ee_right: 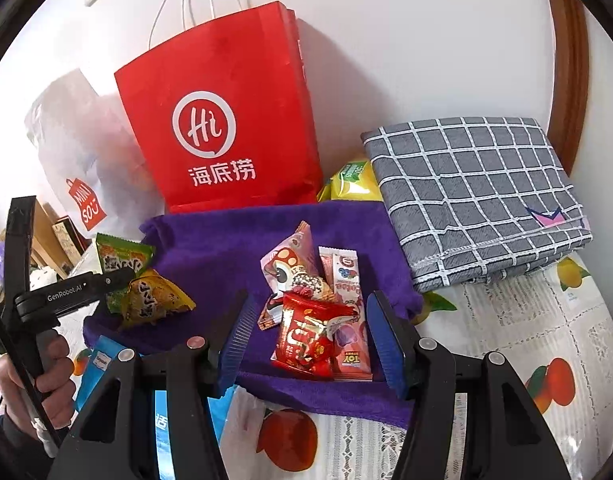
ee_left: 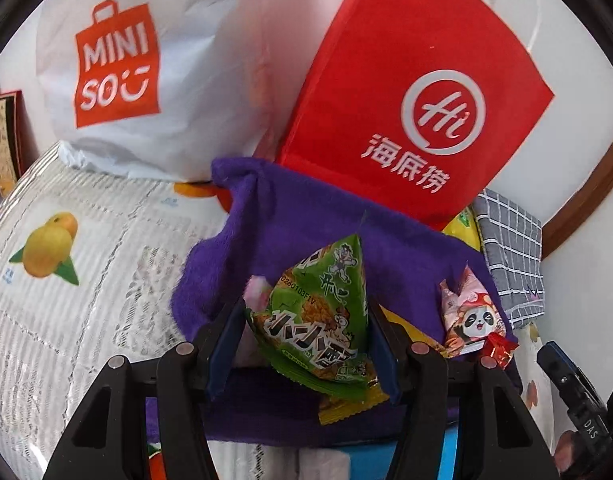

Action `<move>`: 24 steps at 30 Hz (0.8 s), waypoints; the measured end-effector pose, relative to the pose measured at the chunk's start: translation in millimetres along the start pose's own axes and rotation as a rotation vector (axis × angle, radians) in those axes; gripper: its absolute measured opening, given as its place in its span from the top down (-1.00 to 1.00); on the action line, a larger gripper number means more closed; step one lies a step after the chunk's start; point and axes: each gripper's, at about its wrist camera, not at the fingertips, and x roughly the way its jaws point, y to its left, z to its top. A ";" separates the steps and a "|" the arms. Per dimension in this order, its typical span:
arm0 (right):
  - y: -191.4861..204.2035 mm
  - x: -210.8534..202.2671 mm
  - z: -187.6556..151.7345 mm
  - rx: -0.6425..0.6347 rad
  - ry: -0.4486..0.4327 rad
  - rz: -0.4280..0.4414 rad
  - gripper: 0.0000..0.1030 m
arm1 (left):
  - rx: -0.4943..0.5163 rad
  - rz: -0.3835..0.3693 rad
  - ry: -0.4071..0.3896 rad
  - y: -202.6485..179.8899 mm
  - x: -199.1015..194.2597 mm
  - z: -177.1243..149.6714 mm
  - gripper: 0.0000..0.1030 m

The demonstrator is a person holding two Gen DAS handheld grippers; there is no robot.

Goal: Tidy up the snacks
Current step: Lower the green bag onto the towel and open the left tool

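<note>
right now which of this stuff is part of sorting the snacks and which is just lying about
Part of the job:
- green triangular foil snack packet, gripped in the left tongs
- shiny red snack packet between the open right tongs
- pink panda-print packet
- purple plush cloth under the snacks

Just lying about:
- grey checked folded cloth
- red paper carrier bag
- white Miniso plastic bag

Left wrist view: taken close above the purple towel (ee_left: 290,232), faced toward the far wall.
Right wrist view: taken from further right, slightly farther back.
Shared: purple towel (ee_right: 226,248), red Haidilao bag (ee_left: 418,92) (ee_right: 222,120), MINISO bag (ee_left: 146,76), grey checked cloth (ee_right: 478,196).
</note>
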 end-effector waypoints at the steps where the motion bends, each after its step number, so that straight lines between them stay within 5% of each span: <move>1: -0.1 0.0 0.3 -0.004 0.000 -0.009 -0.12 | -0.001 -0.017 -0.003 -1.1 -0.1 0.1 -0.11; 10: -5.3 -1.7 1.2 0.014 -0.013 -0.018 -0.12 | 0.043 -0.044 0.005 -3.8 -6.3 1.7 -0.47; 24: 7.9 -1.5 -1.2 -0.031 -0.034 -0.032 -0.12 | 0.020 -0.061 -0.071 32.0 -65.1 -15.5 -0.50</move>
